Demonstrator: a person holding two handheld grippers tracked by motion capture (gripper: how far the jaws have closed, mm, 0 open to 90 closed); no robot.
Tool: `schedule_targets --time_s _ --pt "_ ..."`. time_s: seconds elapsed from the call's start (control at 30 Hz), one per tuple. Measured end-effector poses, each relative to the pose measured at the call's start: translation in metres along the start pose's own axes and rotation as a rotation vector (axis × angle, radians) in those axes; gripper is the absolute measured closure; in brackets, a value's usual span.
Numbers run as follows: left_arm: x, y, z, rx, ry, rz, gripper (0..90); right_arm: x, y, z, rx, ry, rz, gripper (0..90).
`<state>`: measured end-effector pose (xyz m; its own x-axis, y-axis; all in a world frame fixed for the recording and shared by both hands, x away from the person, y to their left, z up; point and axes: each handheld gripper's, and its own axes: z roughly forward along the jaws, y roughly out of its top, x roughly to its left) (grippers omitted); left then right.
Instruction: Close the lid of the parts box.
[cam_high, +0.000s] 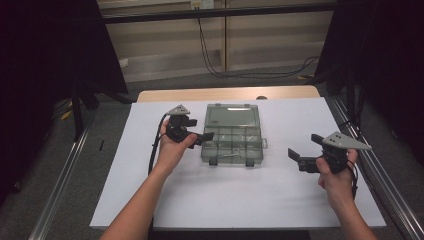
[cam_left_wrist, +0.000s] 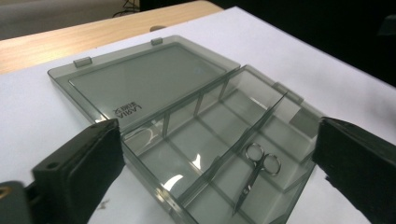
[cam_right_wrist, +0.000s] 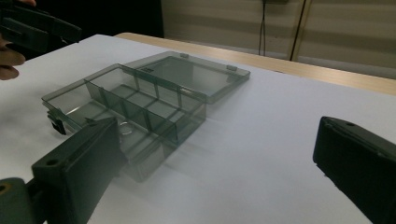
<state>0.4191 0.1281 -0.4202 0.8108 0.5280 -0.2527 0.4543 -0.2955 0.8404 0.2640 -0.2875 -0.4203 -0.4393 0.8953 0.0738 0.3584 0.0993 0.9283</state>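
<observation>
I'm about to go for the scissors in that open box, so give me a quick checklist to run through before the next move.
1. Box lid open, lying flat: ok.
2. Scissors lying alone in their compartment: ok.
3. Left gripper open, at the box's left side: ok.
4. Right gripper open, off to the box's right: ok.
5. Dividers leave room for the jaws around the scissors: cannot tell.

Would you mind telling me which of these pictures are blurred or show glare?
Right gripper view: the organizer box smears along its near edge, motion blur. Left gripper view: sharp, with bright glints on the dividers near the scissors. High view: dim, dark surroundings, no glare.
</observation>
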Motion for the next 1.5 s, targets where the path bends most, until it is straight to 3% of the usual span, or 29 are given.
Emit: schedule_targets --time_s 0.27,0.43,0.57,0.67,0.8,0.87,0.97,1.1,1.23,1.33,1.43,1.5 --pt "0.011 0.006 0.006 -0.009 0.043 -0.029 1.9 -0.001 0.012 0.031 0.013 0.043 0.034 0.9" --pt "0.018 0.007 0.016 -0.005 0.052 -0.060 2.0 -0.004 0.020 0.053 0.022 0.049 0.047 1.2" --pt "0.026 0.010 0.025 0.010 0.035 -0.087 4.3 -0.007 0.027 0.070 0.028 0.061 0.063 1.5" --pt "0.031 0.013 0.029 0.013 0.051 -0.099 4.3 -0.008 0.032 0.082 0.032 0.064 0.079 1.8" --pt "0.039 0.016 0.036 0.011 0.053 -0.140 4.3 -0.010 0.040 0.097 0.041 0.076 0.090 2.1" --pt "0.042 0.017 0.039 0.017 0.077 -0.148 4.7 -0.011 0.043 0.105 0.050 0.067 0.087 2.7" --pt "0.048 0.016 0.047 0.008 0.069 -0.183 7.2 -0.012 0.046 0.117 0.060 0.074 0.099 3.5" --pt "0.053 0.017 0.053 0.021 0.071 -0.202 8.8 -0.012 0.048 0.132 0.080 0.074 0.117 6.9" --pt "0.058 0.016 0.060 0.022 0.080 -0.248 11.5 -0.017 0.048 0.147 0.096 0.068 0.176 13.6" --pt "0.062 0.014 0.062 0.032 0.106 -0.249 15.7 -0.019 0.046 0.157 0.115 0.062 0.202 19.5" --pt "0.069 0.012 0.064 0.003 0.088 -0.305 20.0 -0.020 0.044 0.165 0.131 0.066 0.213 28.4" --pt "0.071 0.011 0.066 -0.003 0.101 -0.318 22.5 -0.021 0.043 0.171 0.147 0.059 0.226 32.0"
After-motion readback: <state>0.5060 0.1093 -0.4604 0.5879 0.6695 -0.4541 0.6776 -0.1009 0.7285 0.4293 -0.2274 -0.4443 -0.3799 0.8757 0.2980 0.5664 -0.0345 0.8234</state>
